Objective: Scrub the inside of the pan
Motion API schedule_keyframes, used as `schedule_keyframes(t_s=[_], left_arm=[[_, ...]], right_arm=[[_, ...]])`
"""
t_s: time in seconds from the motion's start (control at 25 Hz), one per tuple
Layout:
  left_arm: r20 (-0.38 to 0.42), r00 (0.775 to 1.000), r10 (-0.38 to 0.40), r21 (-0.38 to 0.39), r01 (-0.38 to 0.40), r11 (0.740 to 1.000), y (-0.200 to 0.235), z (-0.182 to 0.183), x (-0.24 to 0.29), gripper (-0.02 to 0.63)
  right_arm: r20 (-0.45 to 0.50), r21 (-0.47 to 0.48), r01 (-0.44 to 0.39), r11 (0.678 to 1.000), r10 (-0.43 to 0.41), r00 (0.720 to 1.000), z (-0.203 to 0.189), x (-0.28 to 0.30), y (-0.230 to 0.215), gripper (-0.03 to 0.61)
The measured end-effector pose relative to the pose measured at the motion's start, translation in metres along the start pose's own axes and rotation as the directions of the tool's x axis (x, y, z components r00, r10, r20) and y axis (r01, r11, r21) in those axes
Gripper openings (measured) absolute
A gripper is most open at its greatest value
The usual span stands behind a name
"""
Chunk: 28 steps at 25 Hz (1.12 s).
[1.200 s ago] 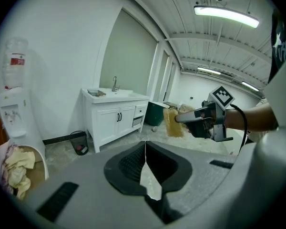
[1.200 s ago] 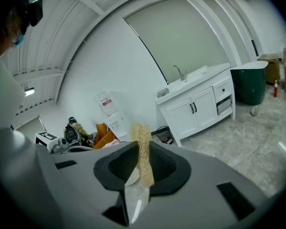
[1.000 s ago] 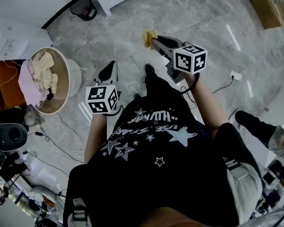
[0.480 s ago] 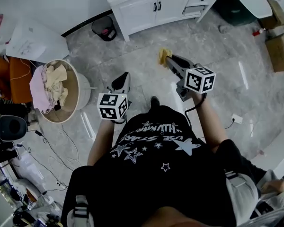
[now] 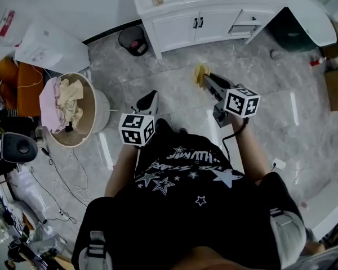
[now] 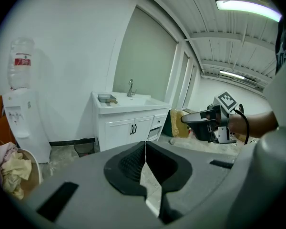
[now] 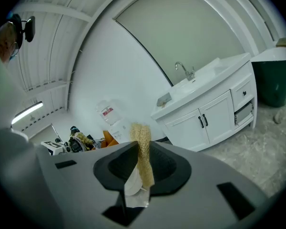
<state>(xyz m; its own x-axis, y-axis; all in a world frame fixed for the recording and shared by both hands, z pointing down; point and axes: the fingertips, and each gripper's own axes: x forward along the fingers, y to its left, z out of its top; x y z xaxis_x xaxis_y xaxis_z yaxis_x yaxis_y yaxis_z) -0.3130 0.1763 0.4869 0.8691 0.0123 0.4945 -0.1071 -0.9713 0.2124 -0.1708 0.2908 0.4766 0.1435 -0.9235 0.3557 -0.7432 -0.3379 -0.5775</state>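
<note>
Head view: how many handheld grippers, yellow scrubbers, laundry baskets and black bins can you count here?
grippers: 2, left gripper and right gripper
yellow scrubber: 1
laundry basket: 1
black bin: 1
total: 5

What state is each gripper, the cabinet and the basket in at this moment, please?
left gripper, shut, nothing between its jaws.
right gripper, shut on the yellow scrubber.
yellow scrubber, clamped, sticking out past the jaws.
cabinet doors, closed.
drawer, pulled part way out.
laundry basket, upright, filled with clothes.
</note>
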Motion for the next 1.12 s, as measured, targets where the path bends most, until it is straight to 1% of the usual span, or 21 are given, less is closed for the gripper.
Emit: schedule_keyframes(t_s=[0.16,0.28,0.36,0.52,0.64,0.8,1.0,1.12], left_arm=[[-0.007,1.000,-0.001,-0.012,0.001,1.000,0.016,0.010,0.024,0.012],[0.000,1.000,-0.020,-0.017,0.020,1.000,0.031,0.027,0.049,0.011],[0.003,1.000,-0.030,-0.017,0.030,0.999,0.045,0.042,0.071,0.012],[0.025,0.998,-0.056,-0.056,0.057,0.997,0.078,0.086,0.119,0.012],[0.037,0.998,-0.060,-0.062,0.062,0.996,0.107,0.121,0.152,0.012],[0.043,0.997,-0.065,-0.081,0.069,0.994,0.144,0.159,0.187,0.012],[0.046,0.996,-0.073,-0.047,0.075,0.996,0.177,0.198,0.221,0.012],[0.045,0.997,-0.069,-0.052,0.071,0.996,0.196,0.217,0.245,0.012]], right_arm=[[0.003,0.026,0.011,1.000,-0.011,1.000,0.008,0.013,-0.018,0.074],[0.006,0.033,0.036,0.999,-0.036,0.999,0.019,0.025,-0.033,0.074],[0.015,0.034,0.055,0.998,-0.056,0.998,0.033,0.036,-0.044,0.074],[0.028,0.035,0.088,0.996,-0.089,0.996,0.071,0.065,-0.066,0.074],[0.035,0.034,0.112,0.993,-0.113,0.993,0.106,0.094,-0.081,0.074],[0.053,0.020,0.117,0.993,-0.118,0.992,0.150,0.134,-0.092,0.074],[0.058,0.008,0.118,0.993,-0.118,0.991,0.193,0.175,-0.103,0.074],[0.058,0.012,0.124,0.992,-0.124,0.991,0.215,0.198,-0.116,0.074]])
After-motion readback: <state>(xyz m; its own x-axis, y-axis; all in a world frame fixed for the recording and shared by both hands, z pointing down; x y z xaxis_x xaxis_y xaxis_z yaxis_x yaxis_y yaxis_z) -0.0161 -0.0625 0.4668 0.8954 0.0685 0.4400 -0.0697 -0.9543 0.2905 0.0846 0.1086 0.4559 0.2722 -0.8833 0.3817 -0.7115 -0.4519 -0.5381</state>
